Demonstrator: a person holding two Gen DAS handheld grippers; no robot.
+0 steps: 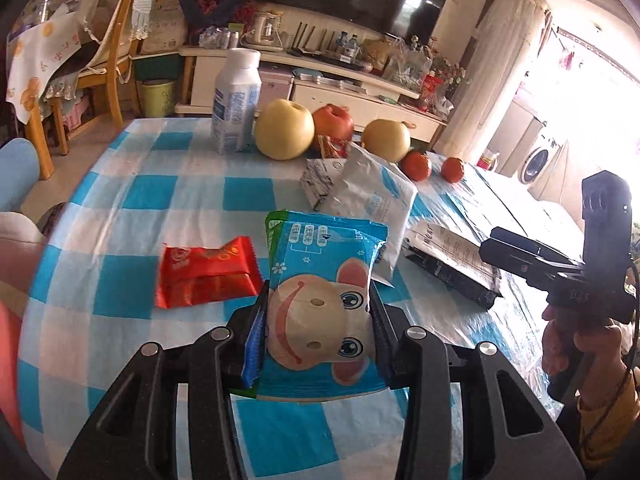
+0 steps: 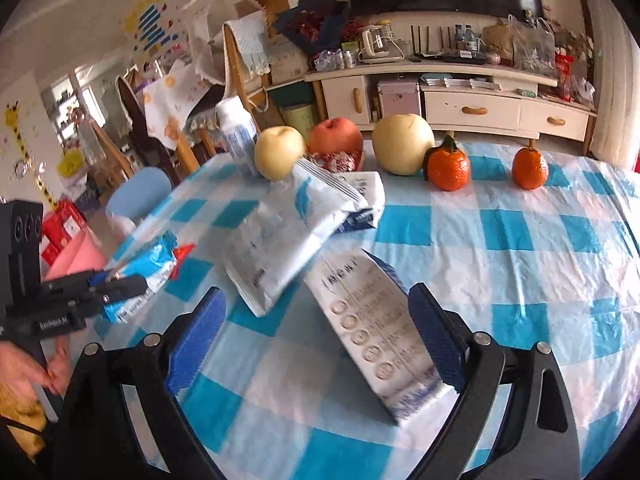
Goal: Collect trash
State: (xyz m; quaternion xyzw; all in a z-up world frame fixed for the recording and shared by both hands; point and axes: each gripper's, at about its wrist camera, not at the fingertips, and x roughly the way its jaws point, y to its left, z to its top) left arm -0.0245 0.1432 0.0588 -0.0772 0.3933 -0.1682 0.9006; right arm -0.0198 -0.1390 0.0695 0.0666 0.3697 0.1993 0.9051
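My left gripper [image 1: 318, 300] is shut on a blue snack packet [image 1: 320, 264] with a cartoon face, held above the checked tablecloth [image 1: 180, 200]. A red wrapper [image 1: 206, 276] lies just left of it. Behind it are a white foil pouch [image 1: 372, 196] and a small crumpled silver wrapper [image 1: 318, 180]. My right gripper [image 2: 316, 300] is open over a flattened white carton [image 2: 372, 332], which lies between the fingers close to the right pad [image 2: 436, 340]. The white pouch [image 2: 288, 232] lies just beyond. The left gripper [image 2: 116, 280] with its packet shows at the left edge.
A white bottle [image 1: 236, 104], two pears [image 1: 284, 128], an apple [image 1: 334, 122] and two tangerines [image 2: 448, 168] stand along the table's far side. A pink container [image 2: 80, 256] and a blue chair [image 2: 140, 192] sit beside the table's left edge.
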